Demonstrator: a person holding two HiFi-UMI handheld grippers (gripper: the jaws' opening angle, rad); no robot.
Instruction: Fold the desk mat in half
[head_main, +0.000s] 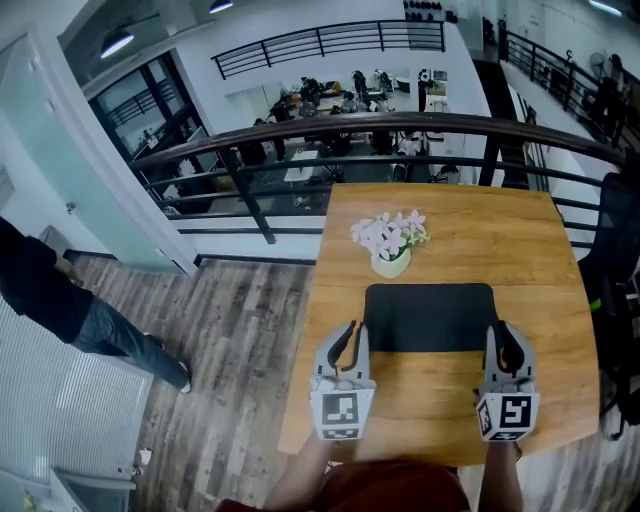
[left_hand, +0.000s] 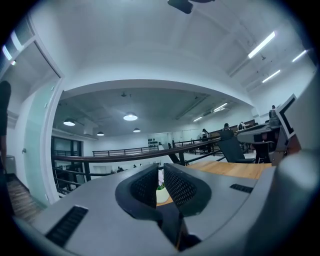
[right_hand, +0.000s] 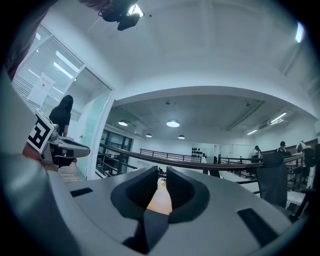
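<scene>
A black desk mat (head_main: 430, 318) lies flat on the wooden table (head_main: 560, 330), in front of a small pot of pale flowers (head_main: 391, 243). My left gripper (head_main: 352, 335) is at the mat's near left corner and my right gripper (head_main: 503, 340) at its near right corner. In the left gripper view the left gripper's (left_hand: 161, 175) jaws stand almost together, with a thin dark edge of the mat (left_hand: 172, 225) pinched low between them. The right gripper (right_hand: 162, 180) looks the same in its own view, its pads close together on the dark mat edge (right_hand: 155, 227).
The table stands against a dark metal railing (head_main: 400, 125) at its far side, with an open hall below. A person in dark clothes (head_main: 60, 300) stands on the wooden floor at the left. A black chair (head_main: 615, 250) is at the table's right edge.
</scene>
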